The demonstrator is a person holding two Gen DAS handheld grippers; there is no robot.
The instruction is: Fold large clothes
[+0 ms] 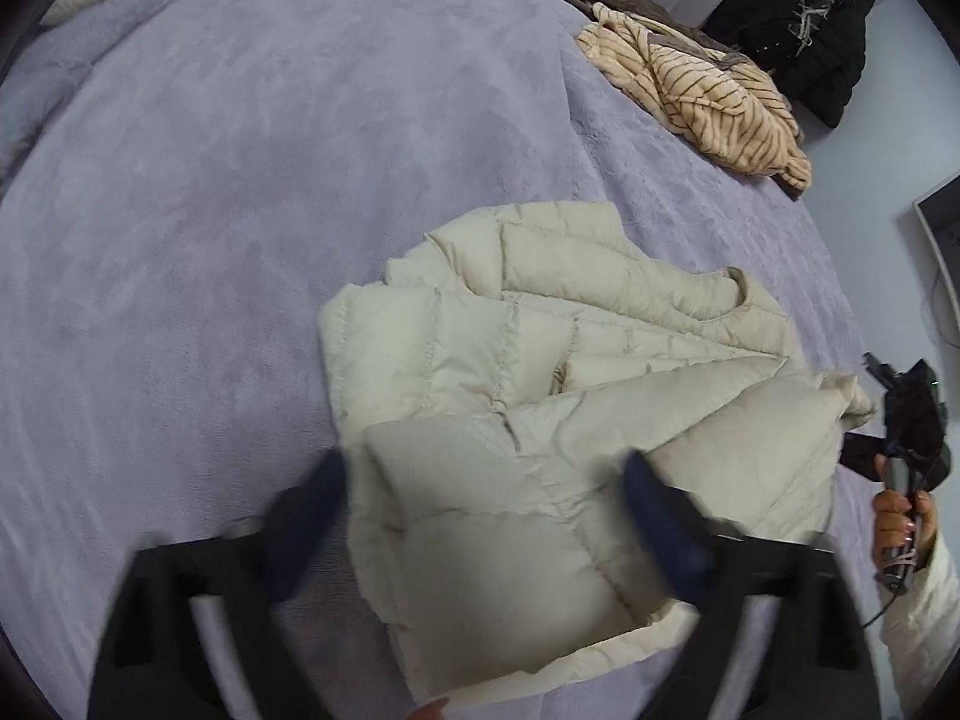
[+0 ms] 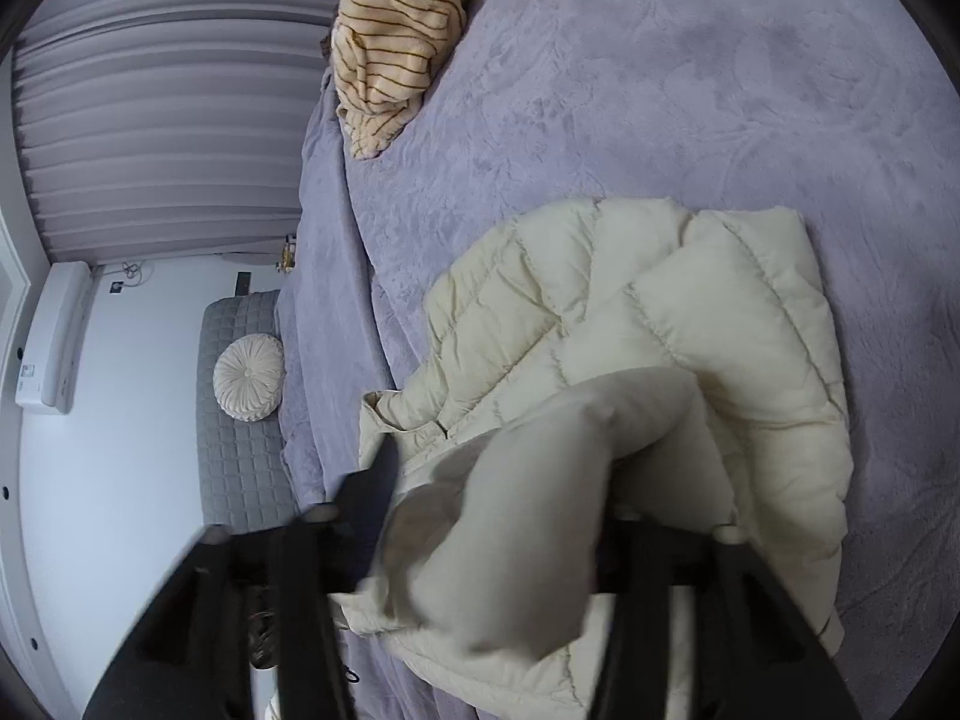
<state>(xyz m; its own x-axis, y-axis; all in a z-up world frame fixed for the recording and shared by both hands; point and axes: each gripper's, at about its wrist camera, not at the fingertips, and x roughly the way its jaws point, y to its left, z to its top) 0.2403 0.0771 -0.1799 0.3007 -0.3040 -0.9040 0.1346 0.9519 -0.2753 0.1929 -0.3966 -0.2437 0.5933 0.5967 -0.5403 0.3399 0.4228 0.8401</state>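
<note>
Left hand-held gripper [image 1: 480, 495] was wide open over the cream puffer jacket [image 1: 540, 372] lying folded on the lavender bed [image 1: 210, 180], fingers blurred, nothing clamped. Right hand-held gripper [image 2: 498, 456]: jaws apart, one finger hidden behind a jacket flap; contact unclear. Left cam only: black garment [image 1: 804, 42]. Right cam only: round cushion [image 2: 249, 378], curtain [image 2: 168, 120]. Both: striped garment [image 1: 696, 96].

Bedroom as I see it.
Lilac blanket [image 1: 240, 180] covers the bed; pleated curtain [image 2: 168, 120], pale floor [image 2: 120, 450], grey mat [image 2: 240, 450].
</note>
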